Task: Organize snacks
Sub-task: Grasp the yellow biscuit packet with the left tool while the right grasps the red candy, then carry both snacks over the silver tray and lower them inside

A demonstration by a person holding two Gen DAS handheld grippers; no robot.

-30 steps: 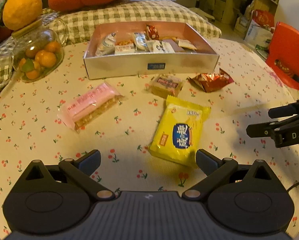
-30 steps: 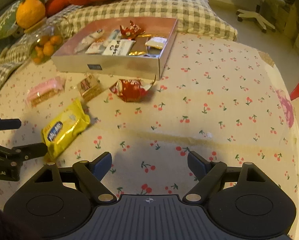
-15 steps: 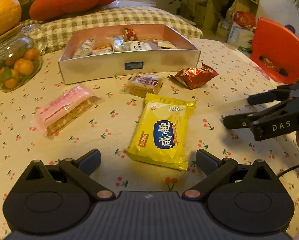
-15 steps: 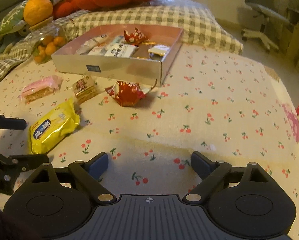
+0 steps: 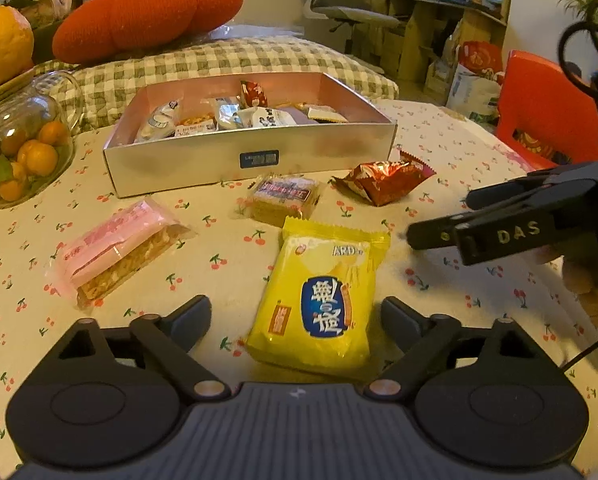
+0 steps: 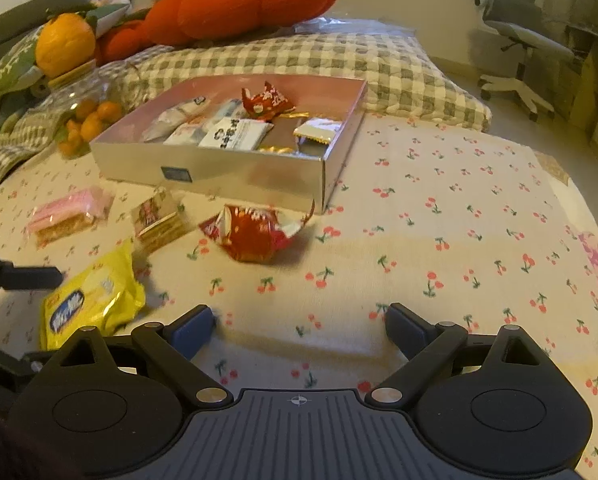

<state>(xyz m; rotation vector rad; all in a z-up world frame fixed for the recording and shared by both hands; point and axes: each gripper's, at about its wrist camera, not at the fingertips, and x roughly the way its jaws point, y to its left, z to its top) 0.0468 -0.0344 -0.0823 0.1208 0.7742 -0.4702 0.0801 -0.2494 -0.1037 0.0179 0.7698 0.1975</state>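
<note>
Yellow plastic filled the middle of the left wrist view: the yellow pack (image 5: 319, 300) lay flat on the cloth (image 5: 227, 256), between the fingers of the left gripper (image 5: 295, 316), whose jaws had just been closing in but did not yet press it. Beyond it sat a small bar (image 5: 285, 198), a red packet (image 5: 385, 180) and, well to the left, a pink wafer pack (image 5: 115, 246), all loose on the cloth. The box (image 5: 251, 160) behind them already held several wrapped snacks. The right gripper (image 5: 439, 220) reached in from the right edge, near the yellow pack's top corner, with nothing in it

From the right wrist view, the right gripper (image 6: 299, 328) had just been opening; its jaws stood wide over bare cloth (image 6: 439, 240). The red packet (image 6: 255, 234) lay ahead, just beside the box (image 6: 235, 172) corner; the bar (image 6: 159, 218), the pink pack (image 6: 69, 212) and the yellow pack (image 6: 93, 300) trailed off to the left

Judging by this, the sorting was partly done: some snacks were boxed, four remained outside, and the yellow pack looked next
</note>
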